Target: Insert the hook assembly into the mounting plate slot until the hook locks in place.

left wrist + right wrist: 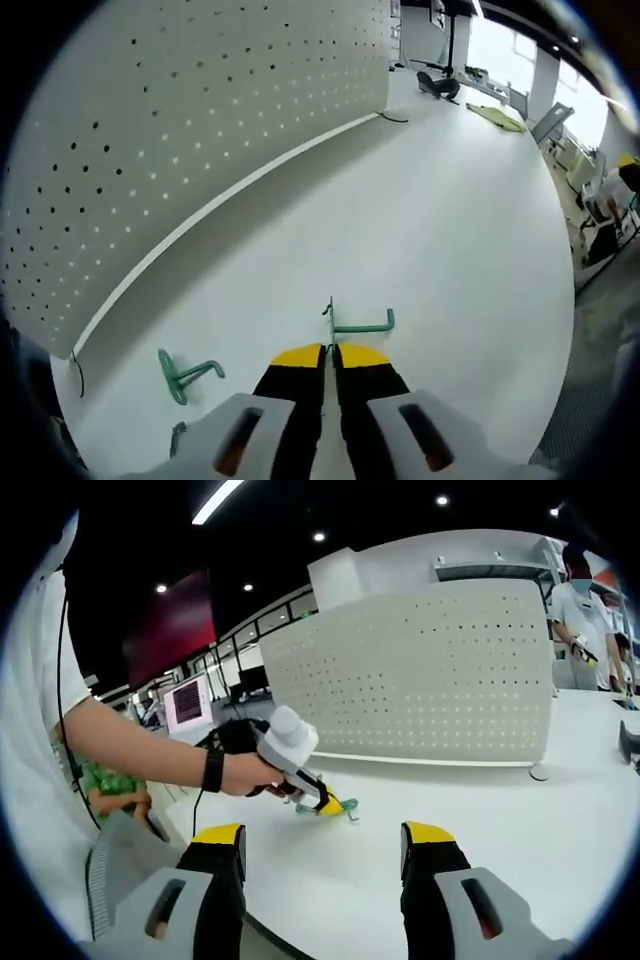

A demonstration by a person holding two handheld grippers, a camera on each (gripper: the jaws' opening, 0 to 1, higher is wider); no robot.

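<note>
in the left gripper view the left gripper (330, 352) rises from 6 o'clock with its yellow-tipped jaws pressed together on the thin stem of a green hook (358, 325), which lies on the white worktop (440, 230) just past the tips; the hook's arm runs toward 3 o'clock and ends in a small upturned tip. a second green hook (183, 374) with a round base plate lies on the worktop at about 8 o'clock, well apart from the held one, and a small green piece (177, 436) sits near the lower edge at 7 o'clock (too cut off to tell what it is). the white pegboard panel (190, 140) stands along the worktop from 9 o'clock up to 12 o'clock, dotted with rows of small holes

in the right gripper view the right gripper (322, 845) has its jaws spread wide apart with nothing between them, above the worktop (520, 810). past it, at about 10 o'clock from centre, a person's hand (243, 773) holds the left gripper (330, 805) down on the green hook (345, 808) at the worktop. the pegboard panel (420, 675) stands upright behind, at 1 o'clock
</note>
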